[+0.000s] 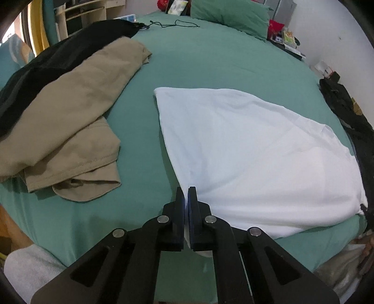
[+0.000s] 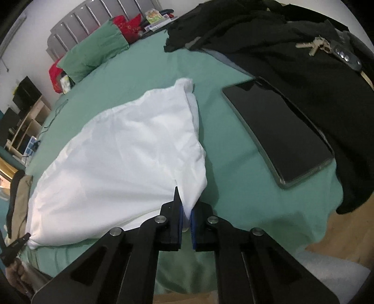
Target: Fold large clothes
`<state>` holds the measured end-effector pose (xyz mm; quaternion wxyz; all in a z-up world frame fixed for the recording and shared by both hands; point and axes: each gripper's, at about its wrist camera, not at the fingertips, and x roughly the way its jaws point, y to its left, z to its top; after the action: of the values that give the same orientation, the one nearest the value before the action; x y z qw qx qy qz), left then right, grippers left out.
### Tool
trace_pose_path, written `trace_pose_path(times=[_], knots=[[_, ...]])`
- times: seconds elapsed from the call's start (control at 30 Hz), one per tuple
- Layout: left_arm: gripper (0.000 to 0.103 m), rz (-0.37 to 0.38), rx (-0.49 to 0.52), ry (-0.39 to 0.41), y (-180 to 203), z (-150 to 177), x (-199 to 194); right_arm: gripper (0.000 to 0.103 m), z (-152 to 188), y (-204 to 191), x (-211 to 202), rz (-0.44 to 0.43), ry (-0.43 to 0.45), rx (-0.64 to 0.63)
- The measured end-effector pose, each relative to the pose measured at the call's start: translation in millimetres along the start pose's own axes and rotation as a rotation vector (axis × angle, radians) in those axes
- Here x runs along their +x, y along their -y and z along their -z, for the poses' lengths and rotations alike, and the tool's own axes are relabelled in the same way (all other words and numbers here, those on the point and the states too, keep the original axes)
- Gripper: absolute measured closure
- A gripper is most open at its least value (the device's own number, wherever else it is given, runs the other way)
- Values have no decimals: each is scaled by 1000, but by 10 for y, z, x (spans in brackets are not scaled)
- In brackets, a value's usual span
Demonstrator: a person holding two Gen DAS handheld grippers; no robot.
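shirt (image 1: 245, 145) mid-bed (image 1: 210, 63) | trousers (image 1: 70, 117) left of it | phone (image 2: 278, 131) right | pillow (image 1: 229, 14) behind

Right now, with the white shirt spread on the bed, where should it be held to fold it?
By its two near corners, from the bed's near edge. The white shirt lies flat, and each claw is shut on one: left claw, right claw. Its far edge lies free, so the near edge lifts over.

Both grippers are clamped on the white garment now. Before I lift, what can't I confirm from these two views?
- White garment: sleeves and collar folded out of sight in both views.
- Left gripper, right gripper: how much cloth sits between the pads, hidden by the fingers.
- Tan garment: cut off by the left view's edge.
- Keys: too small, right view.
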<state>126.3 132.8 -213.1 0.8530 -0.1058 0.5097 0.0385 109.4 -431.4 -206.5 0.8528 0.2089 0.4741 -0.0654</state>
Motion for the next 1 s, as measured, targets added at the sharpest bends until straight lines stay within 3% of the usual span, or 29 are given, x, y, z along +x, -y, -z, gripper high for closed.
trace_pose_path(times=[0.13, 0.17, 0.2, 0.23, 0.27, 0.33, 0.47, 0.73, 0.87, 1.0], knots=[[94, 28, -16, -21, -1, -17, -12, 86, 31, -59, -4, -5, -3, -7], [89, 28, -12, -5, 22, -23, -63, 77, 36, -53, -26, -25, 2, 8], [74, 21, -10, 14, 45, -26, -123, 68, 43, -34, -51, -51, 10, 31], [64, 24, -14, 45, 63, -23, -211, 47, 57, -17, -79, -83, 25, 57], [48, 28, -19, 76, 93, -27, -296, 34, 65, -20, -99, -114, 39, 78], [46, 34, -27, 123, 146, -24, -436, 33, 62, -47, -127, -170, 58, 111], [45, 106, -28, 166, 364, -17, -564, 31, 76, -184, -41, -173, 35, 101], [45, 170, 65, 154, 968, -17, -380, 13, 32, -300, 141, -183, 28, 112], [45, 201, 133, 127, 1281, -66, -283, 11, -12, -381, 203, -177, 30, 109], [45, 213, 186, 122, 1548, -139, -210, 11, -47, -457, 265, -242, 23, 95]])
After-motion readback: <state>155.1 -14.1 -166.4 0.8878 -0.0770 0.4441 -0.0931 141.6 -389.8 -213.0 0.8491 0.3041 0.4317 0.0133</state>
